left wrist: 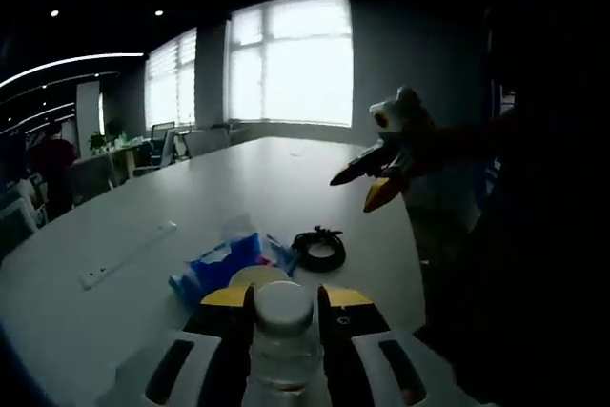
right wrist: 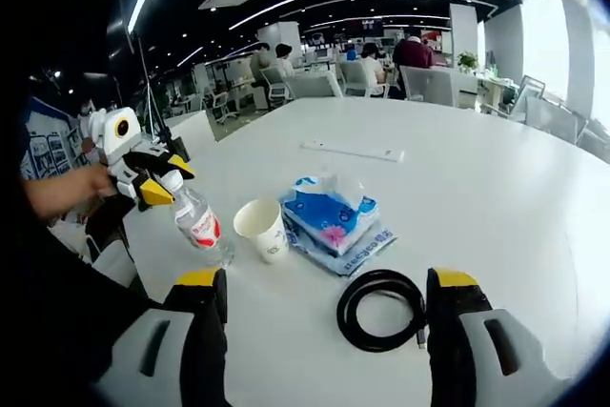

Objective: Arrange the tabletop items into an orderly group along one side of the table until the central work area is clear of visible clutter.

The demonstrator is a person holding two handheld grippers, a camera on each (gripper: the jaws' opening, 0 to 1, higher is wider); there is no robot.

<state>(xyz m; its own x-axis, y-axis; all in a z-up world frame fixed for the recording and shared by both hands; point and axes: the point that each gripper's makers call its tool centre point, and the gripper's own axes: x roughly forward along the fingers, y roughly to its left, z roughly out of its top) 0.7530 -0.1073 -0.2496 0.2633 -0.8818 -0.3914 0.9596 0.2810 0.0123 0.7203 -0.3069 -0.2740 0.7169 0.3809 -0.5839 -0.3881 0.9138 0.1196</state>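
One bottle (right wrist: 197, 223) tilted, cap end in left gripper (right wrist: 160, 181).

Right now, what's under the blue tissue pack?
Under the blue soft tissue pack, a second flat blue plastic packet sticks out at its near edge, lying on the white table. Its covered part is hidden.

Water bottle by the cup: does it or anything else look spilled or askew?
The water bottle leans, gripped at its neck by the left gripper. The paper cup stands upright; tissue packs and coiled cable lie flat. No spill visible.
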